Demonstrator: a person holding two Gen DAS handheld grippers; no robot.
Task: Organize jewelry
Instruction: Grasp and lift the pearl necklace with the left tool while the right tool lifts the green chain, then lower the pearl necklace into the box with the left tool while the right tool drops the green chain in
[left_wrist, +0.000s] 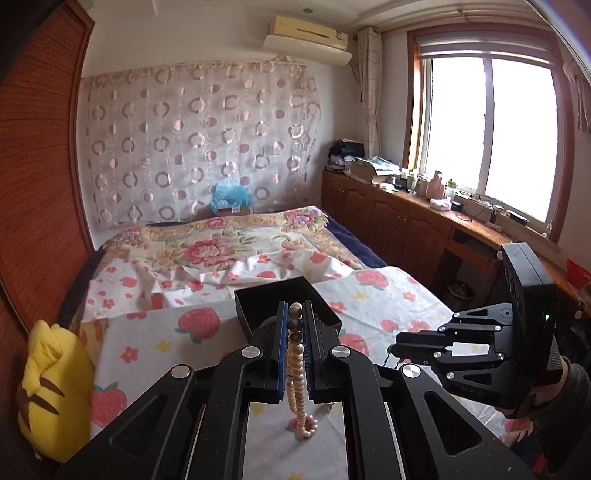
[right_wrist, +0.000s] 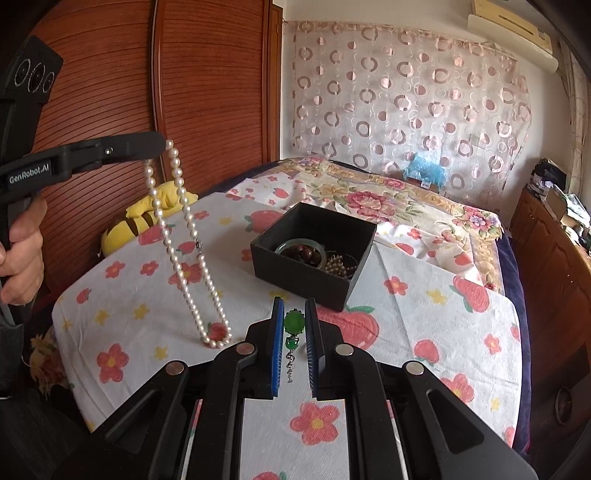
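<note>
My left gripper (left_wrist: 295, 308) is shut on a pearl necklace (left_wrist: 297, 373) with a few dark beads at the top. The necklace hangs down, and in the right wrist view its low end (right_wrist: 192, 254) rests on the strawberry-print cloth (right_wrist: 129, 295). My right gripper (right_wrist: 294, 308) is shut on a green pendant (right_wrist: 294, 323) with a small chain below it. It also shows in the left wrist view (left_wrist: 397, 349). An open black box (right_wrist: 314, 247) sits on the cloth beyond both grippers, holding a green bangle (right_wrist: 301, 245), dark beads and other jewelry. The box also appears in the left wrist view (left_wrist: 255, 295).
A yellow plush toy (left_wrist: 55, 391) lies at the bed's left edge by the wooden wardrobe (left_wrist: 33, 166). A floral blanket (left_wrist: 221, 243) covers the far bed. Wooden cabinets (left_wrist: 399, 221) run under the window on the right.
</note>
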